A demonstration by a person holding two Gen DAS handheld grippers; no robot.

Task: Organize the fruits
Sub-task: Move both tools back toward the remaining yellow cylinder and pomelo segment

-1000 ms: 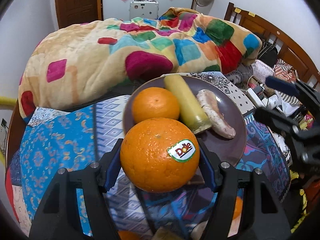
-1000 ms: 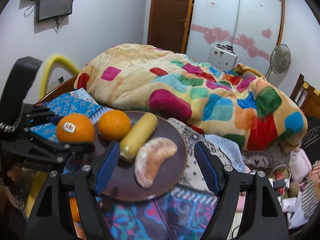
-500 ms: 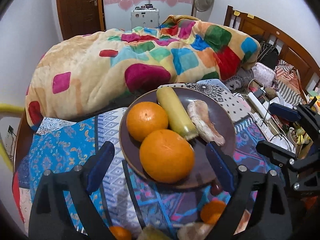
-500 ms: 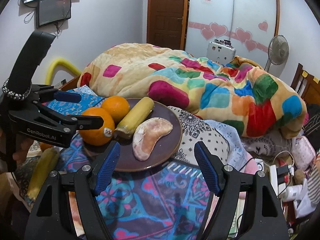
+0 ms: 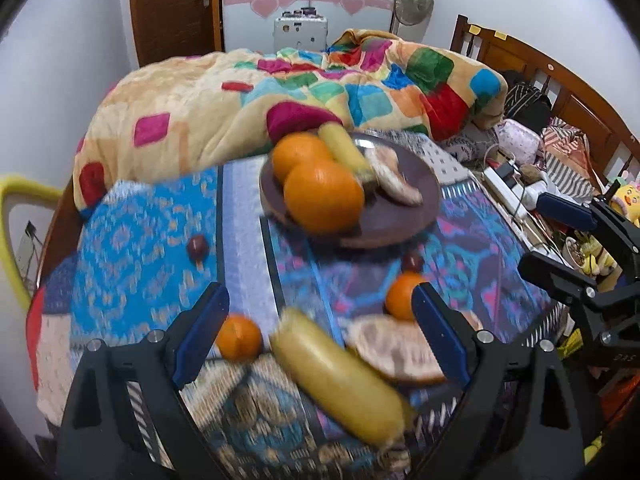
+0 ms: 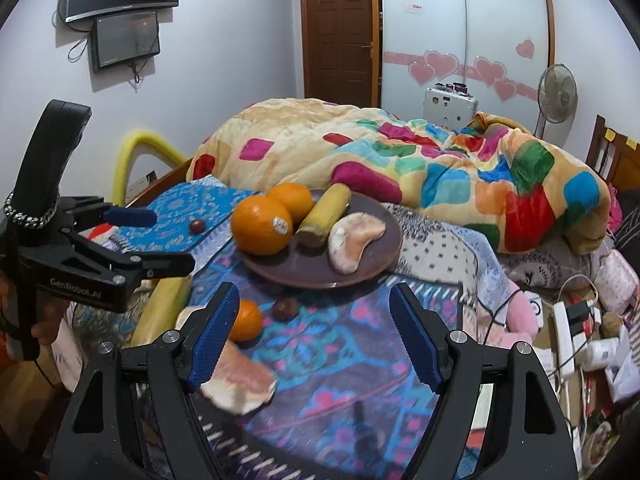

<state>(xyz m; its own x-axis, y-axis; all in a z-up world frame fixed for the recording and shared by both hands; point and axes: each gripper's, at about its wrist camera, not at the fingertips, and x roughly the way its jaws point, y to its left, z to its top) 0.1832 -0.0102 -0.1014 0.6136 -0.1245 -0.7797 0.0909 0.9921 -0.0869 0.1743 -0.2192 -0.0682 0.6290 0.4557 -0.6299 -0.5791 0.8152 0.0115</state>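
Glossy stickered orange (image 6: 262, 224) rests on brown plate (image 6: 384, 258); both grippers gape empty.

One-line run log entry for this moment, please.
left hand-held gripper: open, empty, jaws just opened | right hand-held gripper: open, empty | stickered big orange: on round brown plate | small orange: loose on patterned cloth

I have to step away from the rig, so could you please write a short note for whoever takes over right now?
Left gripper: open, holding nothing; its jaws have just been opening.
Right gripper: open, holding nothing.
Done: brown plate holds two large oranges, a yellow banana-like fruit and a pale fruit segment.
Left on the patterned cloth: two small oranges, another yellow fruit, another pale segment, and two small dark red fruits.
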